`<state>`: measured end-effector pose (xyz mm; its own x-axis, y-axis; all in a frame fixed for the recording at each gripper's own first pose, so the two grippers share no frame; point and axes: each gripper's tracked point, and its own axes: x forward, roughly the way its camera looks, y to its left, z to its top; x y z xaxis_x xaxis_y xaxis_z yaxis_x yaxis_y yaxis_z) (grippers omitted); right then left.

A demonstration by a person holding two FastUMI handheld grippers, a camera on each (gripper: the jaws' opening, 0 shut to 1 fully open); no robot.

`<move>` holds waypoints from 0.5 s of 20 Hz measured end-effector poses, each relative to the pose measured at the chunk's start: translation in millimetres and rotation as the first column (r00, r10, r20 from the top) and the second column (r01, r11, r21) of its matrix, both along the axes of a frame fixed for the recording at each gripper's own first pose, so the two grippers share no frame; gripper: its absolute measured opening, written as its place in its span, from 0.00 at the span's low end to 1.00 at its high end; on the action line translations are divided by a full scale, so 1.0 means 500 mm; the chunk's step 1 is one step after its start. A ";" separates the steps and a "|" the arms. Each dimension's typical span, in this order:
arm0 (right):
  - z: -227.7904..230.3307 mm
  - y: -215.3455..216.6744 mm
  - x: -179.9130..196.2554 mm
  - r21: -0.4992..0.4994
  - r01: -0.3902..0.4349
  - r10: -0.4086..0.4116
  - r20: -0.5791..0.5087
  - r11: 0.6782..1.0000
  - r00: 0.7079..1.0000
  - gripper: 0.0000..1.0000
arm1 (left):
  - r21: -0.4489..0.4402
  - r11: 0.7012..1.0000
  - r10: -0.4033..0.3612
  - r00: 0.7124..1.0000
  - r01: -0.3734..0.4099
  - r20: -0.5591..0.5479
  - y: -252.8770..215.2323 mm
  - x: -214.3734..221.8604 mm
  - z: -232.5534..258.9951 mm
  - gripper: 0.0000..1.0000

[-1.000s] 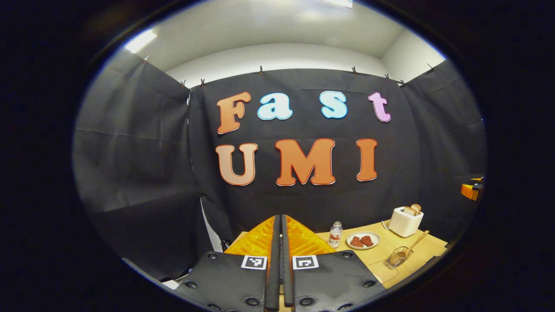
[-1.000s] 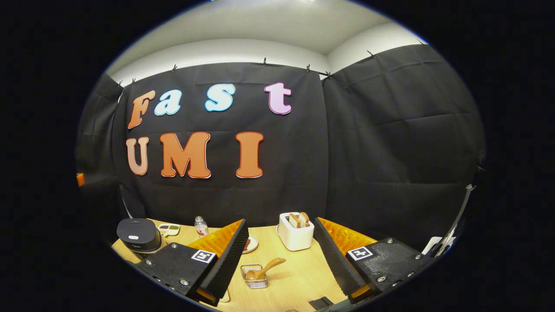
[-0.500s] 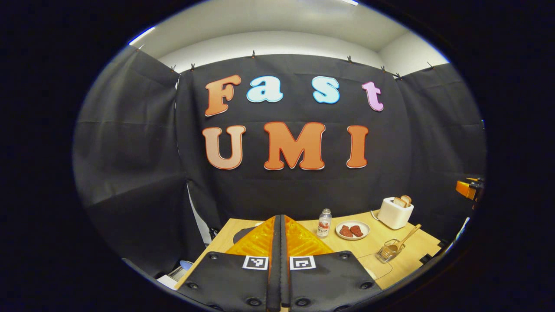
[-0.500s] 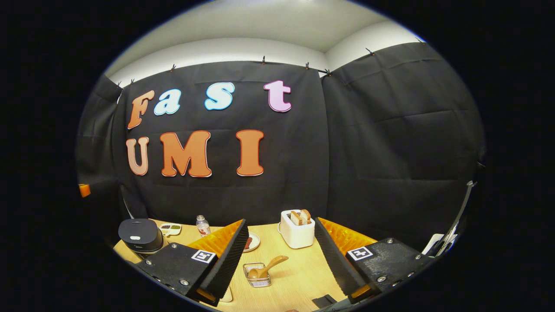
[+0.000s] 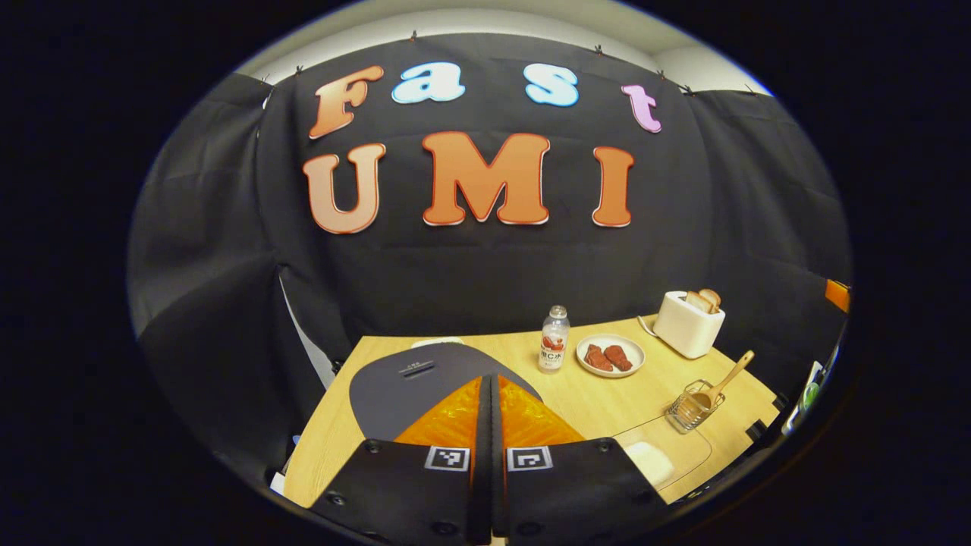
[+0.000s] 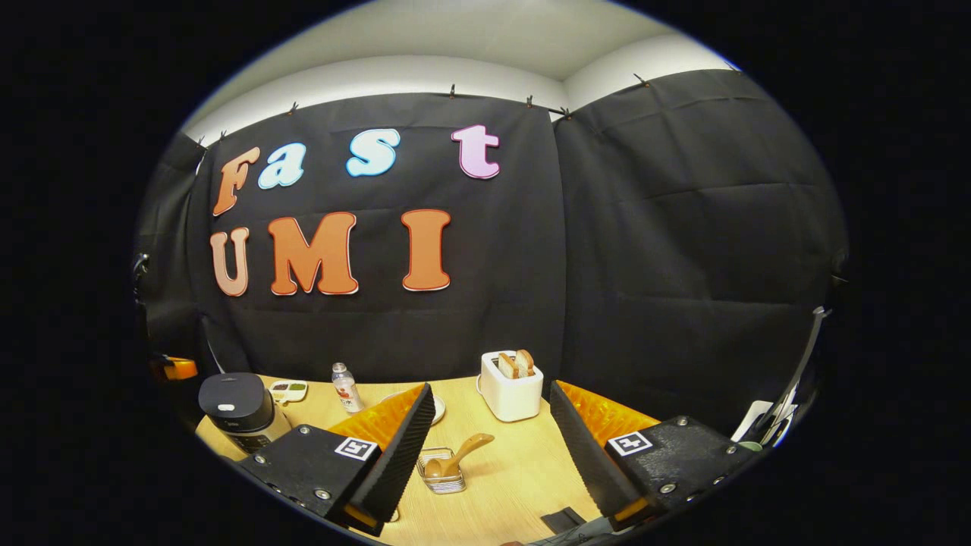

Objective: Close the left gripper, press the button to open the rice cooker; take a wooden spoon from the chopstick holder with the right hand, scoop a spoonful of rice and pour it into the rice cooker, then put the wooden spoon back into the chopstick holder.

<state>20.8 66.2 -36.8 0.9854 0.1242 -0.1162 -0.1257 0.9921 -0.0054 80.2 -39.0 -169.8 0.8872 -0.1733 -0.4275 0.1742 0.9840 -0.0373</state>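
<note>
The dark grey rice cooker (image 5: 410,379) sits with its lid down right under and ahead of my left gripper (image 5: 491,387), whose jaws are shut with nothing between them. In the right gripper view the rice cooker (image 6: 235,406) stands at the table's left end. A wooden spoon (image 6: 463,453) leans in the wire chopstick holder (image 6: 442,476), low between the fingers of my right gripper (image 6: 491,390), which is open and held above the table. The left gripper view has the spoon (image 5: 730,377) and holder (image 5: 690,409) at the right. A clear dish with white rice (image 5: 651,461) lies near the front edge.
On the wooden table (image 5: 584,402) stand a small bottle (image 5: 554,339), a plate of red pieces (image 5: 610,355) and a white toaster (image 5: 686,322) with bread. A small sauce dish (image 6: 288,390) lies behind the cooker. An orange part of the left gripper (image 6: 178,369) shows above the cooker.
My left gripper has tipped down and moved in over the table, bringing the cooker lid into view beneath its shut fingers. The right gripper has shifted only slightly and stays open.
</note>
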 end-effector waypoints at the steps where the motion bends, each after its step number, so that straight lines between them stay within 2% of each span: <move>1: -0.005 -0.002 0.003 0.003 0.004 -0.004 -0.008 1.000 1.000 0.95 | -0.010 1.000 -0.012 0.999 0.012 -0.030 -0.001 0.009 -0.026 0.04; 3: -0.012 -0.008 0.005 0.007 0.014 -0.014 -0.020 1.000 1.000 0.95 | -0.035 0.999 -0.024 0.996 0.021 -0.084 -0.002 0.023 -0.066 0.01; 4: -0.016 -0.011 0.007 0.008 0.018 -0.018 -0.025 1.000 1.000 0.95 | -0.026 0.999 -0.028 0.993 0.026 -0.111 0.002 0.027 -0.088 0.04; 10: -0.031 -0.016 0.010 0.015 0.026 -0.025 -0.048 1.000 0.999 0.95 | 0.016 0.995 -0.094 0.969 0.100 -0.230 -0.007 0.012 -0.168 0.04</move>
